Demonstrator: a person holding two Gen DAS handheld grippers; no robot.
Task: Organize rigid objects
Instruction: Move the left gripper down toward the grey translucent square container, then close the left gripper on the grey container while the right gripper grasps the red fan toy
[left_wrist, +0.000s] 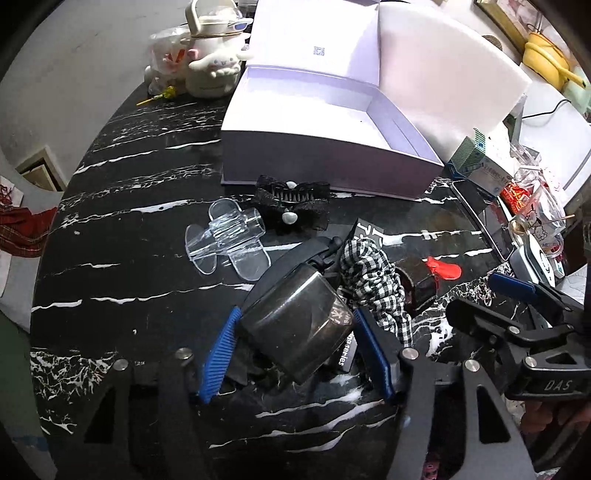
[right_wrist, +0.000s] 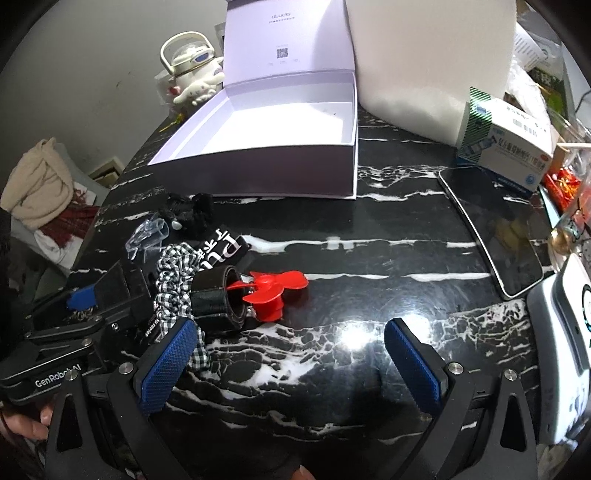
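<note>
My left gripper (left_wrist: 297, 314) is shut on a smoky dark plastic case (left_wrist: 295, 332), its blue pads against the case's two sides low over the black marble table (left_wrist: 129, 295). Just beyond the case lie a black-and-white checked scrunchie (left_wrist: 369, 280), a dark rolled band (right_wrist: 218, 295) and a red clip (right_wrist: 273, 291). A clear plastic hair clip (left_wrist: 225, 236) and a black bow hair claw (left_wrist: 291, 203) lie farther on. An open lavender box (left_wrist: 332, 110) stands empty behind them. My right gripper (right_wrist: 291, 325) is open over bare table, right of the pile, with nothing between its fingers.
A phone (right_wrist: 491, 229) lies face up at the right, with a medicine carton (right_wrist: 506, 147) and cluttered packets behind it. A white foam block (right_wrist: 424, 62) leans beside the lavender box. A plush-covered kettle (left_wrist: 214, 55) stands at the back left. The table drops off at its left edge.
</note>
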